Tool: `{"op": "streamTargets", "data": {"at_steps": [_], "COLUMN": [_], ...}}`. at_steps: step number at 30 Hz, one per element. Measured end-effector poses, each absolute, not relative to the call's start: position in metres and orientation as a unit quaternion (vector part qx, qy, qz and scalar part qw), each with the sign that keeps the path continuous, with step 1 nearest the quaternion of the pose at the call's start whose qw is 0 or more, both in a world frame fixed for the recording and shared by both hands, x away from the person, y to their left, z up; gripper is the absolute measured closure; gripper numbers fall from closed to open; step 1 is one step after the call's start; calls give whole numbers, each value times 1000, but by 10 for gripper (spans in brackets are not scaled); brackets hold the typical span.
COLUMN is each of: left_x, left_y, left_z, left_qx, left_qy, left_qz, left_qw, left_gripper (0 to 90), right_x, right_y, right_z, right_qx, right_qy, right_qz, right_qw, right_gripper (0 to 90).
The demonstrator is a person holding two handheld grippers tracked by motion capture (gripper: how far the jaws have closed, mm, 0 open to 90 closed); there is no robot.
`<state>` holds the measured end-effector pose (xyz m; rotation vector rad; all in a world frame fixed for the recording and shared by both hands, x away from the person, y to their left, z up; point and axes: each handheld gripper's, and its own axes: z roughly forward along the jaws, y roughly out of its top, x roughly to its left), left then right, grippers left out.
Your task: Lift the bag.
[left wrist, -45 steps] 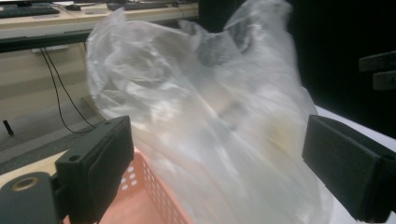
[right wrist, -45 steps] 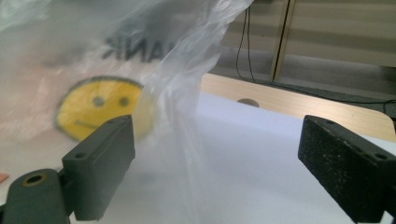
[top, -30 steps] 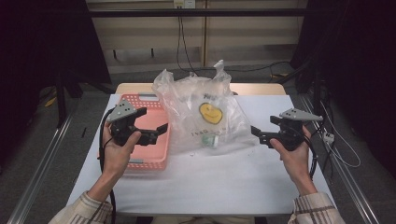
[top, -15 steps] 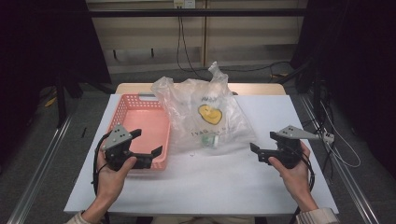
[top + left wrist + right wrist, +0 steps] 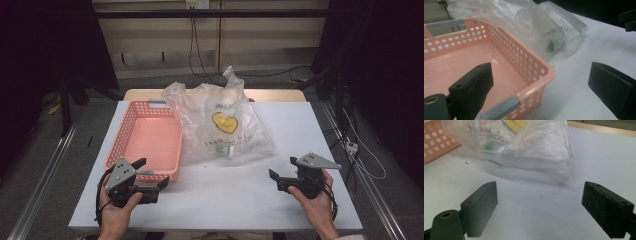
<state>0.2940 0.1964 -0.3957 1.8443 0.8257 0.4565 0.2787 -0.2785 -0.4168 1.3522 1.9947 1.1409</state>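
A clear plastic bag [image 5: 220, 120] with a yellow print lies on the white table [image 5: 235, 205], at the middle toward the back; a small green-and-white item [image 5: 227, 150] shows through it. To the bag's left sits an empty pink perforated basket [image 5: 145, 140]. My left gripper [image 5: 151, 172] is open at the basket's near right corner. In the left gripper view its jaws straddle that corner [image 5: 544, 72], with the bag [image 5: 524, 22] beyond. My right gripper [image 5: 275, 181] is open over bare table at the near right. In the right gripper view the bag [image 5: 531, 145] lies ahead of the spread jaws.
The basket's corner [image 5: 434, 142] shows at the top left of the right gripper view. Cables [image 5: 360, 155] trail off the table's right side. Metal rails [image 5: 45, 165] run along the floor beside the table. Dark curtains stand at the back and sides.
Both hands drew back toward the table's near edge and came lower. The left gripper went from beside the basket's middle to its near right corner. Both stayed open.
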Motion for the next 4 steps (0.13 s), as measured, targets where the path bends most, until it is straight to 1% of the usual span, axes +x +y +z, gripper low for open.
{"op": "streamTargets", "data": {"at_steps": [4], "left_x": [293], "left_y": [199], "left_z": [-396], "left_qx": [762], "left_qy": [350], "left_qz": [188], "left_qw": [512], "left_gripper": [56], "right_x": [280], "right_y": [-280], "right_z": [-417], "right_qx": [498], "right_qy": [721], "right_qz": [422], "right_qw": [234], "right_gripper": [126]}}
